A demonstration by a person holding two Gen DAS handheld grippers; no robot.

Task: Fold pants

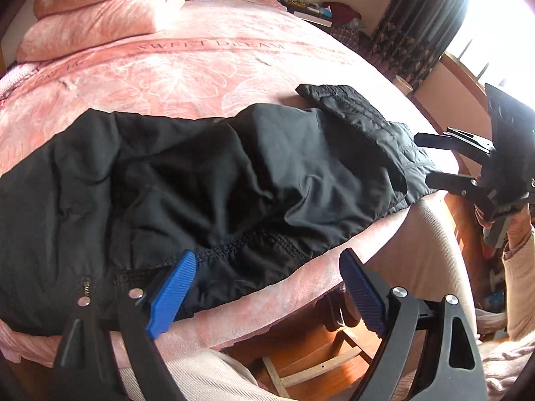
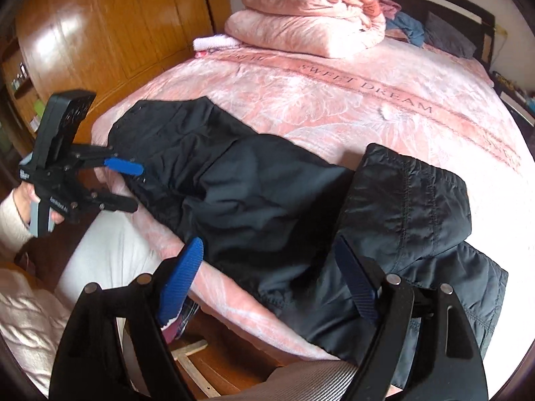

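Note:
Black pants (image 1: 200, 180) lie crumpled along the near edge of the pink bed (image 1: 187, 67), with a quilted end (image 1: 361, 113) turned over on the right. My left gripper (image 1: 267, 295) is open at their near hem. One of its blue pads (image 1: 174, 294) rests over the fabric and the other hangs past the bed edge, with nothing pinched. My right gripper (image 1: 431, 160) stands open beside the quilted end. In the right wrist view the pants (image 2: 267, 200) stretch from the left gripper (image 2: 133, 185) to the open right gripper (image 2: 267, 280), whose right-hand pad lies on the cloth.
A stack of folded pink blankets (image 2: 307, 13) sits at the head of the bed. A wooden wardrobe (image 2: 117, 23) stands to the left, dark curtains (image 1: 418, 16) and a bright window to the right. The person's light trouser legs (image 1: 200, 377) press against the bed edge.

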